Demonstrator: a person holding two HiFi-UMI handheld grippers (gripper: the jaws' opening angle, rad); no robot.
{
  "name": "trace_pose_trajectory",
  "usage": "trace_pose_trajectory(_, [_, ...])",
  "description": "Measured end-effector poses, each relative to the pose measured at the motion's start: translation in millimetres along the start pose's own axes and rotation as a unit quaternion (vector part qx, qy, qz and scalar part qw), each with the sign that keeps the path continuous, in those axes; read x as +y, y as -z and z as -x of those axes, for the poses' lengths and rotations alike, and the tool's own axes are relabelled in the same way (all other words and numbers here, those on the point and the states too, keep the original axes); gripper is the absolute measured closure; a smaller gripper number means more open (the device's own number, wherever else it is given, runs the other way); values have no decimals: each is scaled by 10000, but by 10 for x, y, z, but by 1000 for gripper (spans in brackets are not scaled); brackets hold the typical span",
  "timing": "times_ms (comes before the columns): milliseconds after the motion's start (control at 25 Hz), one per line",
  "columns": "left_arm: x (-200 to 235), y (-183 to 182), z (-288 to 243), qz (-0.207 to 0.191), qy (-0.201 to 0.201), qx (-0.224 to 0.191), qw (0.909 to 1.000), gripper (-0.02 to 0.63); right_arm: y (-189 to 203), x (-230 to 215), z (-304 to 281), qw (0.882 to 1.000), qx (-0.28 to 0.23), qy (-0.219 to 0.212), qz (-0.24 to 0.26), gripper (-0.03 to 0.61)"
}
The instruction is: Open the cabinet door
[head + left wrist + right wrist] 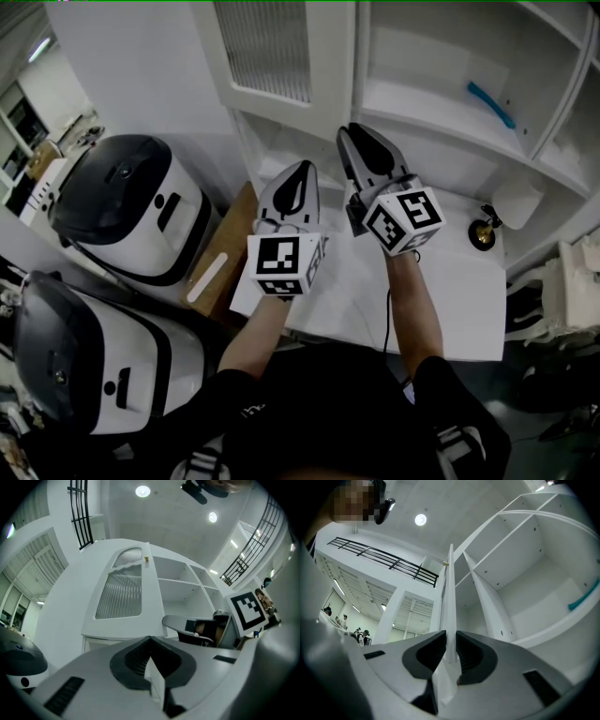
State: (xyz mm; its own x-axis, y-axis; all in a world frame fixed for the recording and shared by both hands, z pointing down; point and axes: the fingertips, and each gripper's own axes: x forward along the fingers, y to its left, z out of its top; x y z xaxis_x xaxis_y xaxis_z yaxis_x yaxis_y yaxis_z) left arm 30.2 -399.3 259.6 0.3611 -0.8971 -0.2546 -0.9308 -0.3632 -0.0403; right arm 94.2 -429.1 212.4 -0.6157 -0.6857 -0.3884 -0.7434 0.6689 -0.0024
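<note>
The white cabinet door (281, 56) with its ribbed glass pane stands swung out from the shelf unit. In the right gripper view I see the door (451, 588) edge-on, running straight between the two dark pads. My right gripper (356, 136) (451, 656) is shut on that edge near the door's lower corner. The left gripper (302, 173) (152, 667) hangs just left of it, below the door, jaws together with nothing between them. The left gripper view faces the door's glass front (119, 597), and the right gripper (197, 627) shows at its right.
Two black-and-white appliances (131, 202) (94, 347) stand at the left, beside a wooden board (220, 258). The open white shelves hold a blue tool (492, 103). A small gold and black object (483, 232) and a white cup (516, 202) sit on the white counter (450, 309).
</note>
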Motion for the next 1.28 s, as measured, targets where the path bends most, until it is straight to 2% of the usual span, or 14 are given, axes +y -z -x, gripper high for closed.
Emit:
trace_pose_trajectory(200, [2,-39,133,29,12,16,10000,604,-9,122,31,9998,-65,18,-192,497])
trace_pose_trajectory(680, [81,-107,493,253,-122,49,9996,604,-62,576,139,9989,-54,-307,-358,503])
trace_pose_trajectory(960, [95,-166,607,193,-188,83,9996,604,-59,716,140,9976,5,-470,-512,508])
trace_pose_trajectory(1280, [66,-102,679,142,-267,228,9993,604,-53,889,151,9943,16,-851,-636,515])
